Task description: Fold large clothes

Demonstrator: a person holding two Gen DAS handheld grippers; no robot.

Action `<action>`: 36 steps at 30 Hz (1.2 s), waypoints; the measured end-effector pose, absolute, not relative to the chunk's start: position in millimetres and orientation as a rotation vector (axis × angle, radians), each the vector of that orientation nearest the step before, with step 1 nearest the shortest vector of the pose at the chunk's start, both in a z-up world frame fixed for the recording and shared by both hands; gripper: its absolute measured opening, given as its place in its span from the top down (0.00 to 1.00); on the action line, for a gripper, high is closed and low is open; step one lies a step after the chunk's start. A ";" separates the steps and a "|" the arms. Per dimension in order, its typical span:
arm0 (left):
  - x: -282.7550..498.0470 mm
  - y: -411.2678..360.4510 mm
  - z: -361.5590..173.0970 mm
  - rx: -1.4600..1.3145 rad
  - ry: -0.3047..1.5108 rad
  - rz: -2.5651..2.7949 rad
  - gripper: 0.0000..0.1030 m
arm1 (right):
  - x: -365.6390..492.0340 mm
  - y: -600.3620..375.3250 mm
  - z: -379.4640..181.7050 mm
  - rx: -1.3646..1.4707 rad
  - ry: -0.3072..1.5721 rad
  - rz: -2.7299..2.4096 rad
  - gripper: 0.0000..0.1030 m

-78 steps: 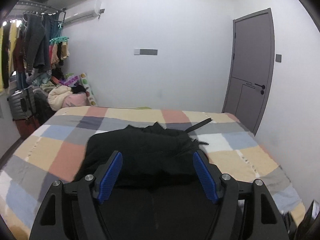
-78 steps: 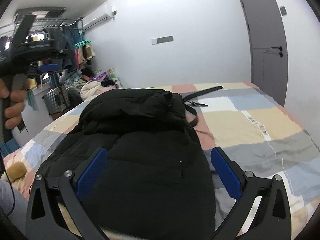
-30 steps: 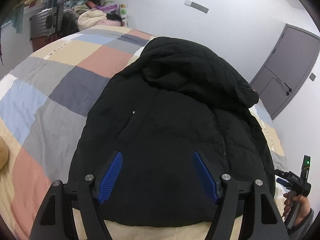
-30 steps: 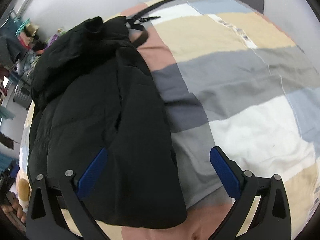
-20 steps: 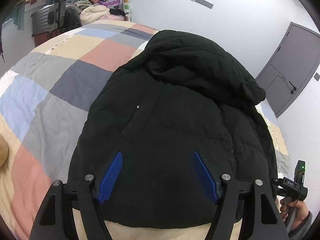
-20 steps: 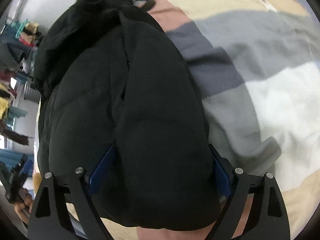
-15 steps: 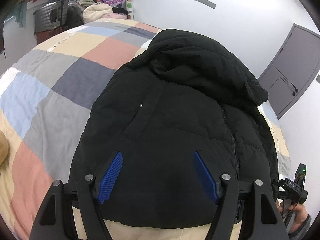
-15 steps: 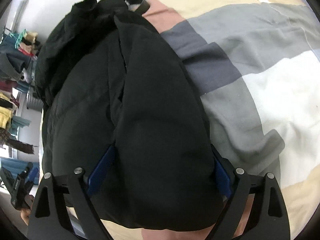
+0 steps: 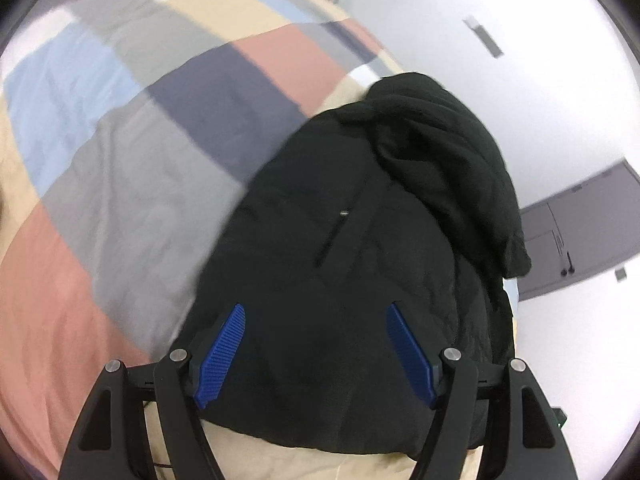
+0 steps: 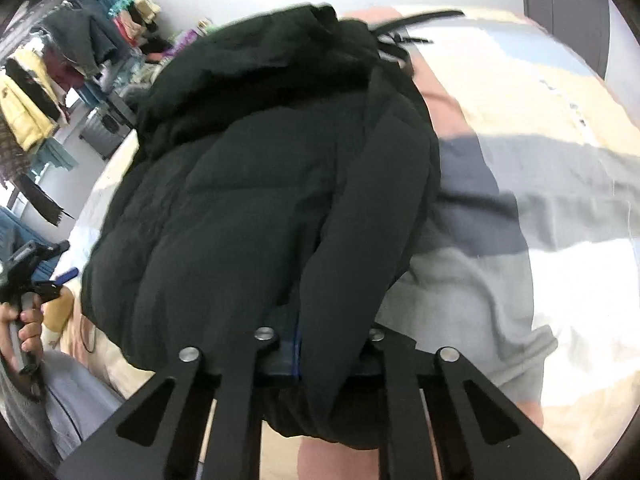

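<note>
**A:** Where are you working?

**B:** In a bedroom with white walls. A bed (image 9: pixel 120 160) with a patchwork cover in grey, blue, pink and cream blocks fills the left wrist view, a grey door (image 9: pixel 576 240) sits at three o'clock, and in the right wrist view a rack of hanging clothes (image 10: pixel 60 68) stands at ten o'clock.

**A:** And the garment?

**B:** A black puffer jacket (image 9: pixel 360 260) lies on the bed, hood (image 9: pixel 440 140) away from me, hem toward me. A black strap (image 10: pixel 420 20) pokes out beyond the hood at twelve o'clock.

**A:** What are your grippers doing?

**B:** My left gripper (image 9: pixel 316 356) is spread wide, blue pads over the hem at six o'clock, gripping nothing. My right gripper (image 10: pixel 320 344) is pressed together on the jacket's right edge; padded fabric bulges up between the jaws and hides the pads.

**A:** How will it handle?

**B:** I'd judge it soft, bulky and springy. The quilted fill should puff back after a crease, and the shell looks smooth enough to slip. It's light for its size, but too floppy to carry a fold on its own. Thick seams and the hem are the best holds, so I'd take the left hem corner to match my right.

**A:** Your pose?

**B:** Both grippers are low at the near edge of the bed, pointing along the jacket toward the hood. My left hand (image 10: pixel 24 320) shows at eight o'clock in the right view, wrapped round its handle, well apart from the right gripper.
</note>
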State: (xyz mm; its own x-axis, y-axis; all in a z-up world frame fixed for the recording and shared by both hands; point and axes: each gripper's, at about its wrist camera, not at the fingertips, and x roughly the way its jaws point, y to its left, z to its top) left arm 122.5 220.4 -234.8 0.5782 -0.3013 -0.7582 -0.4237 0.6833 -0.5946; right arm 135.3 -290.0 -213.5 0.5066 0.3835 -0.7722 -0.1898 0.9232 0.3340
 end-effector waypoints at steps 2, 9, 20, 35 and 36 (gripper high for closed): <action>123.9 227.6 -241.8 -0.876 1.015 0.085 0.29 | 132.4 -303.4 -205.3 0.285 0.936 0.352 0.90; 125.7 248.1 -265.9 -0.888 1.091 0.239 0.29 | 131.6 -325.4 -187.0 0.413 0.827 0.338 0.92; 153.9 223.8 -302.8 -0.874 1.231 0.201 0.26 | 143.5 -334.5 -217.2 0.515 0.942 0.284 0.90; 167.9 202.3 -306.6 -0.891 1.220 0.059 0.12 | 153.8 -330.1 -254.6 0.543 1.117 0.257 0.66; 167.3 199.6 -303.8 -0.883 1.206 0.041 0.13 | 152.9 -330.9 -253.2 0.551 1.106 0.263 0.69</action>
State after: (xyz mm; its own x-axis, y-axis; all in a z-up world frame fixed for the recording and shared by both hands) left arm 167.3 199.6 -303.8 0.3979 -0.4134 -0.8190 -0.4676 0.6767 -0.5687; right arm 152.9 -330.9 -253.2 0.4356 0.4645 -0.7711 0.0681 0.8371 0.5427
